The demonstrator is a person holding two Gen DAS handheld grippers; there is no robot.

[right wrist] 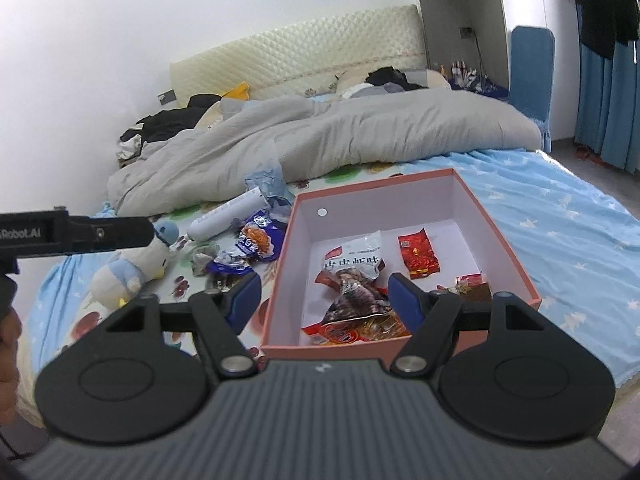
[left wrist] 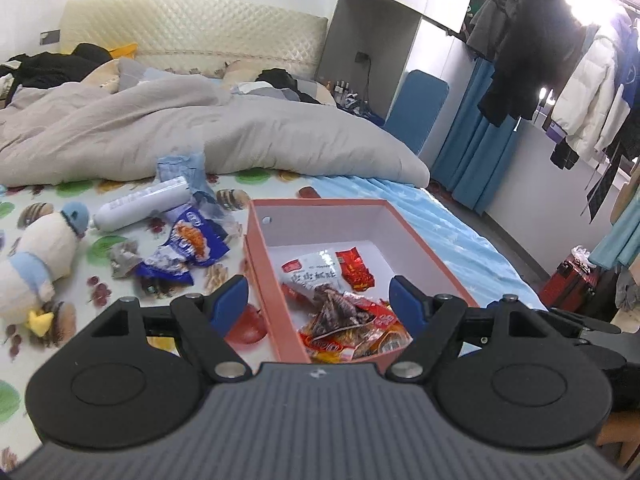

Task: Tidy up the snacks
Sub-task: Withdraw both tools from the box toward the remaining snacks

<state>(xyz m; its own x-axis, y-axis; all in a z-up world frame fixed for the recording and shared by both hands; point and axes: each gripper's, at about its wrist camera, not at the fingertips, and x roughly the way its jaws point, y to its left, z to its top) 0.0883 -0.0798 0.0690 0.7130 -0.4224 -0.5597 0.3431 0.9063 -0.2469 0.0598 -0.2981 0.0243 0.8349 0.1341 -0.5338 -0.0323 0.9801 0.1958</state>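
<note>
Snacks sit in two groups on the bed: several packets inside the pink box (right wrist: 472, 196) and a loose heap on the fruit-print sheet (left wrist: 120, 184) just left of it. In the box: a white-and-clear packet of dark strips (right wrist: 352, 276), a small red packet (right wrist: 416, 254) beside it, red-orange wrappers (left wrist: 352, 340) at the near wall. Loose heap: blue packet (left wrist: 196, 240), white tube (left wrist: 148, 202), crumpled wrappers.

Left gripper (left wrist: 320, 306) hangs above the box's near end, angled downward, jaws wide apart, nothing between the blue pads. Right gripper (right wrist: 324, 300) likewise tilted down over the near wall of the box, jaws wide, empty. The left tool's black body shows at the left edge of the right wrist view.

Plush penguin (left wrist: 36, 256) lies left of the heap. Grey duvet (left wrist: 200, 136) bunched behind, quilted cream headboard (left wrist: 180, 28), blue curtains (right wrist: 608, 100), coats hanging (left wrist: 560, 52) at right.
</note>
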